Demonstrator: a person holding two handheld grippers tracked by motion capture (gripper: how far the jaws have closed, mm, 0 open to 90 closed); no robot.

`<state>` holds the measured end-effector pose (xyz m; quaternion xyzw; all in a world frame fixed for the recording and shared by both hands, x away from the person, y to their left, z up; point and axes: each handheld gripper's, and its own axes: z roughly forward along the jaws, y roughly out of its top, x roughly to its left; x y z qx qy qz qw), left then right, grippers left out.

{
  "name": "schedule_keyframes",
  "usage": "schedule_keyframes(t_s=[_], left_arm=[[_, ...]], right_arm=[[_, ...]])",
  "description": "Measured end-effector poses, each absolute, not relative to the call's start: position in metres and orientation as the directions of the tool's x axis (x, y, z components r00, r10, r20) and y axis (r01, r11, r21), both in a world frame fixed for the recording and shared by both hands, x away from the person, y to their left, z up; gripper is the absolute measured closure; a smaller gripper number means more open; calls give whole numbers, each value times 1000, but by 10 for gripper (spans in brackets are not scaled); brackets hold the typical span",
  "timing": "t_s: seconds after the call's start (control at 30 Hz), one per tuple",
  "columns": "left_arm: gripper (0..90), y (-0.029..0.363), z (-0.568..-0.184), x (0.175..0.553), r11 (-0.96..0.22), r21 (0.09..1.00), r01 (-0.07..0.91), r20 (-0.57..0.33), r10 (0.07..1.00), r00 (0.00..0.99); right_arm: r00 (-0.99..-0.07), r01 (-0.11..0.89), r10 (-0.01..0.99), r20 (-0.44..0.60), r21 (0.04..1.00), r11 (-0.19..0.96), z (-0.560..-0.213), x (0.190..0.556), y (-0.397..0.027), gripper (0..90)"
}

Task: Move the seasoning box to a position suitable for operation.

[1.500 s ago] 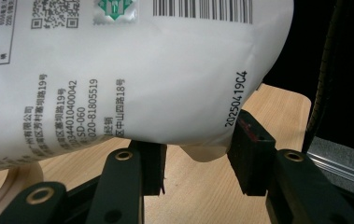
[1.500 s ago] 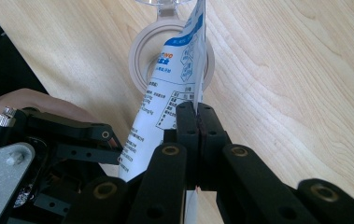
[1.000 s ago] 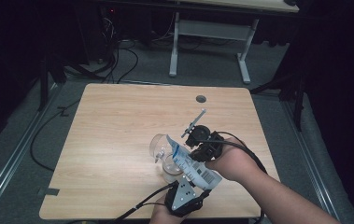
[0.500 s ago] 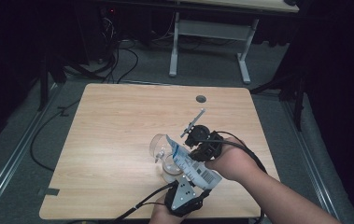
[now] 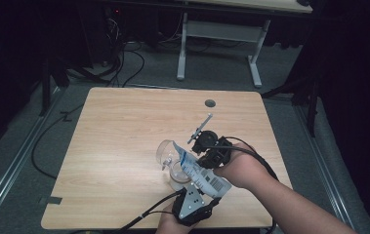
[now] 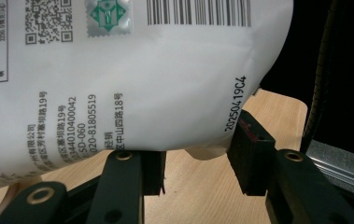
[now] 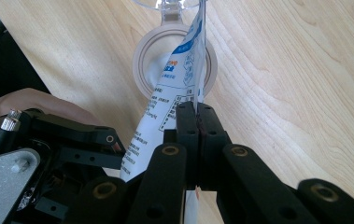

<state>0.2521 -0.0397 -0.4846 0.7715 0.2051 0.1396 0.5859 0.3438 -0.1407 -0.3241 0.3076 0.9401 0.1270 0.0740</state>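
Right, your pouch [image 5: 199,173] is the white printed bag held tilted over the clear jar [image 5: 177,178], its top corner pointing down and away from you toward the jar mouth. The long axis runs from the left gripper [image 5: 192,195] near the table [image 5: 124,126] edge, up and over the jar, so the pour line is already aimed.

The right gripper [image 7: 196,114] has its jaws pressed flat together on the pouch's thin edge seam, just your side of the jar opening [image 7: 174,60]. The left gripper's jaws stand about halfway, one on each side of the fat bottom of the pouch [image 6: 142,79]; you can't quite tell from its own view whether the pads really press or only cradle it.

The jar sits directly under the pouch's spout end, hinged lid [image 5: 165,151] flipped open on the far side. The right hand is nearer the jar mouth, so judging by this, any tipping turns on lifting the left end while the right steers.
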Motion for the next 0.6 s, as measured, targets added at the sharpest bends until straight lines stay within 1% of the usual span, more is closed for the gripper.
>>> schedule_keyframes(t_s=[0.6], left_arm=[[605, -40, -483, 252, -222, 963, 153, -29, 478, 878]], right_arm=[[-801, 557, 595, -71, 279, 782, -322, 343, -139, 900]])
